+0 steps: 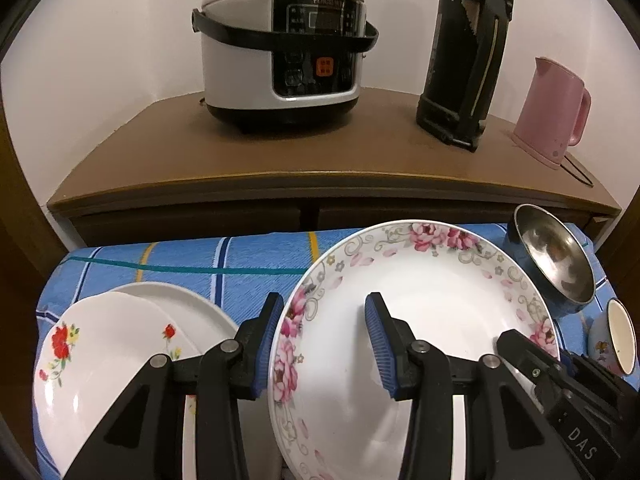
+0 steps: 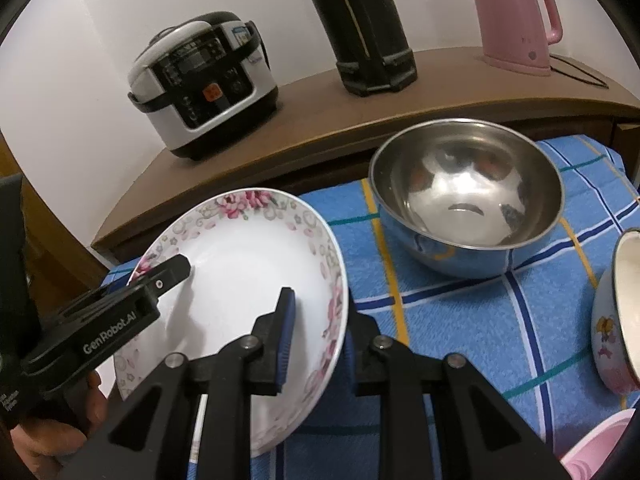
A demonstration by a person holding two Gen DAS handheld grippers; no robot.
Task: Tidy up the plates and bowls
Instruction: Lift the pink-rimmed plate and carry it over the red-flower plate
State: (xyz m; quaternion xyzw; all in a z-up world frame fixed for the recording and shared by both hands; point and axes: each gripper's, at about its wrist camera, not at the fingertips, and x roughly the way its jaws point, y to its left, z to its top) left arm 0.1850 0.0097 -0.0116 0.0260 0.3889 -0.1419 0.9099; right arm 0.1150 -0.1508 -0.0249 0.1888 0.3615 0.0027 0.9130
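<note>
A pink-flowered plate [image 1: 432,304] is tilted up off the blue checked cloth [image 1: 224,256]. My left gripper [image 1: 324,344] is open with its fingers astride the plate's left rim, one pad [image 1: 378,340] over the plate's face. My right gripper [image 2: 316,340] straddles the plate's [image 2: 248,264] right rim, its left pad [image 2: 285,332] against the inner face; the other finger is behind the plate. A red-flowered plate [image 1: 104,356] lies on a plain white plate [image 1: 192,300] at the left. A steel bowl [image 2: 464,200] and an enamel bowl [image 2: 618,320] stand to the right.
Behind the cloth is a brown cabinet top [image 1: 320,152] with a rice cooker [image 1: 280,48], a black thermos [image 1: 468,52] and a pink kettle [image 1: 552,112]. A pink object [image 2: 600,452] shows at the lower right of the right wrist view.
</note>
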